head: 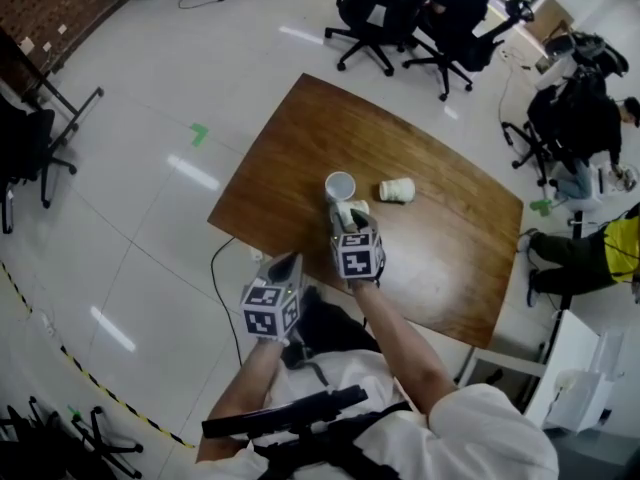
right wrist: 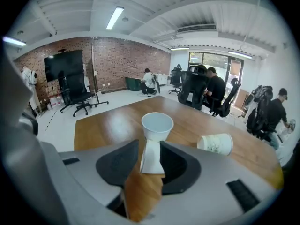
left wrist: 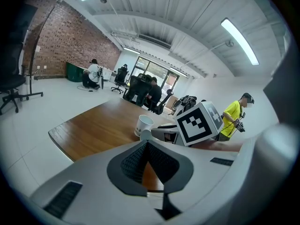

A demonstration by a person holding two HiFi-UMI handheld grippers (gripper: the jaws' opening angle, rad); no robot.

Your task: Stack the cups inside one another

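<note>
White cup [right wrist: 157, 124] upright, empty; 2nd cup [right wrist: 215, 144] sideways; 3rd cup [right wrist: 151, 161] between right jaws.

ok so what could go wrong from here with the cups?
1. The inverted cup stands between the open jaws of the right gripper, close to one pad; pulling back could knock it into the upright cup.
2. Rim-down as it appears, it won't nest without a flip.
3. The third cup lies on its side and may roll.
</note>
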